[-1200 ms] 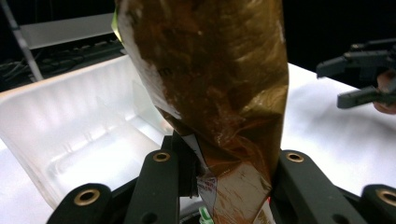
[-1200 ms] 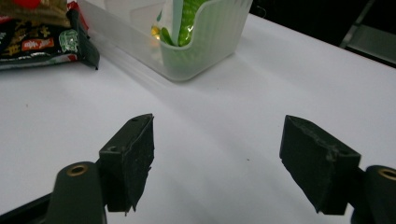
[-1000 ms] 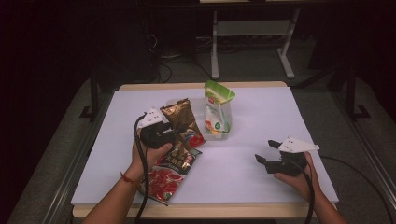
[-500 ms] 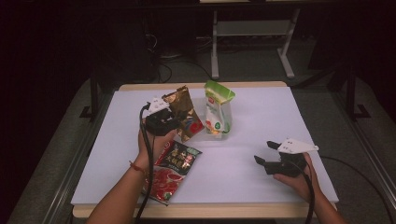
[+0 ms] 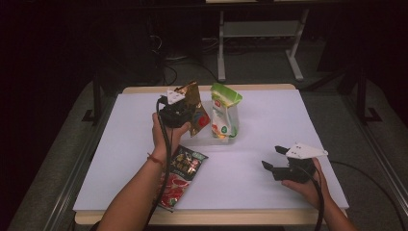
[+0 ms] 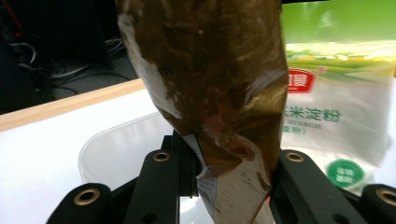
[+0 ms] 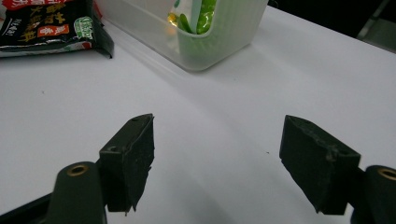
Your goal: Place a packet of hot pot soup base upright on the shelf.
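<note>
You have three pouches and one clear tray on the white table [image 5: 298, 120]. The brown foil pouch [image 5: 194, 108] is lifted off the table in your left gripper [image 5: 179, 109], just left of the tray [image 5: 211, 139], which sits toward the far middle. The green-and-white starch pouch [image 5: 225, 115] stands upright in that tray. The dark red-and-black snack pouch [image 5: 180, 175] lies flat at the near left, beside your left forearm.

Your left gripper view brings the foil pouch [image 6: 210, 93] close: crinkled, glossy brown, pinched at its lower end between the two black jaws, with the starch pouch [image 6: 336, 107] right behind it and the tray's rounded rim [image 6: 100, 140] below. The high view gives none of that creasing, but it does place everything on the table.

Your right gripper [image 5: 279, 166] rests near the right edge, well apart from the tray, jaws spread wide with nothing between them. Its own view looks across bare table to the tray's corner [image 7: 219, 42] and the snack pouch's end [image 7: 46, 25].
</note>
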`<act>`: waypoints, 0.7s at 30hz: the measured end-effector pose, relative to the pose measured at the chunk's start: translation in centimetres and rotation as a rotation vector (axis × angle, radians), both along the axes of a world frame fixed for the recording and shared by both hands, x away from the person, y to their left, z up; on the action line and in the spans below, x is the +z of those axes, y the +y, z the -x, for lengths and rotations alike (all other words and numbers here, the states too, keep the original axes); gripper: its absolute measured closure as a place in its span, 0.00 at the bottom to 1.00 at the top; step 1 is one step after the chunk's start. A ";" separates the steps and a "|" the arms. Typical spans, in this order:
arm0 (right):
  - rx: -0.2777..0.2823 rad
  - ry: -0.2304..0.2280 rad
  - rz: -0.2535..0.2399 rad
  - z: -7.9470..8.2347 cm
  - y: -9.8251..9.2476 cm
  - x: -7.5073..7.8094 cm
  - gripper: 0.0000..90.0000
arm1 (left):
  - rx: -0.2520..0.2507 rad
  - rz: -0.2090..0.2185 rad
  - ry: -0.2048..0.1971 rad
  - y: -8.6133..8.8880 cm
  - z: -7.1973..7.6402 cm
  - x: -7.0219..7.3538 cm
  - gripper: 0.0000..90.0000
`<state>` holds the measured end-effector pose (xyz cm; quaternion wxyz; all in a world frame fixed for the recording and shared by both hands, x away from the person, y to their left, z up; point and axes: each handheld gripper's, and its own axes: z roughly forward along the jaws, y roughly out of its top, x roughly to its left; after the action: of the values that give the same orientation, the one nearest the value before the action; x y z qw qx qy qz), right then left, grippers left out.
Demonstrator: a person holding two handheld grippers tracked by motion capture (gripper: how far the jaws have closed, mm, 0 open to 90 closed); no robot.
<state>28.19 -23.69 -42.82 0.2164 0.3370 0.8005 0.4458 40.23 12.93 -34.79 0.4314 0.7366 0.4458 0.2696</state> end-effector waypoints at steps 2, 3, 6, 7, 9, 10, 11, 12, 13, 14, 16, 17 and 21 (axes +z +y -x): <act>0.000 0.002 0.003 0.0 0.0 0.0 0.29 | 0.017 -0.010 0.009 -0.5 -0.4 -0.1 0.78; 0.002 0.001 0.007 0.0 0.0 -0.1 0.29 | 0.026 -0.013 0.015 -0.6 -0.5 -0.1 0.78; 0.004 0.008 0.015 0.0 0.2 -0.2 0.29 | 0.060 -0.054 0.012 -1.3 -1.0 0.0 0.78; 0.007 0.009 0.019 0.0 0.2 -0.2 0.29 | 0.071 -0.050 0.028 -1.4 -1.2 0.0 0.78; 0.008 0.007 0.024 0.0 0.2 -0.2 0.29 | 0.083 -0.064 0.032 -1.9 -1.6 -0.2 0.78; 0.008 0.008 0.024 0.0 0.3 -0.2 0.29 | 0.089 -0.069 0.032 -2.1 -1.7 -0.3 0.78; 0.009 0.008 0.026 0.0 0.3 -0.1 0.29 | 0.100 -0.081 0.031 -2.3 -1.8 -0.4 0.78; 0.009 0.006 0.027 0.0 0.3 -0.2 0.29 | 0.109 -0.089 0.029 -2.6 -1.9 -0.6 0.78; 0.009 0.007 0.029 0.0 0.3 -0.1 0.29 | 0.112 -0.078 0.033 -2.7 -2.0 -0.7 0.78; 0.010 0.008 0.030 0.0 0.3 -0.1 0.29 | 0.114 -0.075 0.038 -2.9 -2.1 -0.9 0.78; 0.013 0.008 0.031 0.0 0.4 -0.1 0.29 | 0.113 -0.073 0.044 -3.1 -2.3 -1.3 0.78; 0.016 0.006 0.032 0.0 0.4 -0.2 0.29 | 0.113 -0.061 0.048 -3.2 -2.3 -1.4 0.78; 0.018 0.008 0.032 0.0 0.4 -0.2 0.29 | 0.105 -0.039 0.060 -3.4 -2.4 -2.1 0.78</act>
<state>28.15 -23.27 -42.99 0.2145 0.3279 0.8113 0.4338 42.62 9.53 -36.89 0.3885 0.7282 0.4913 0.2783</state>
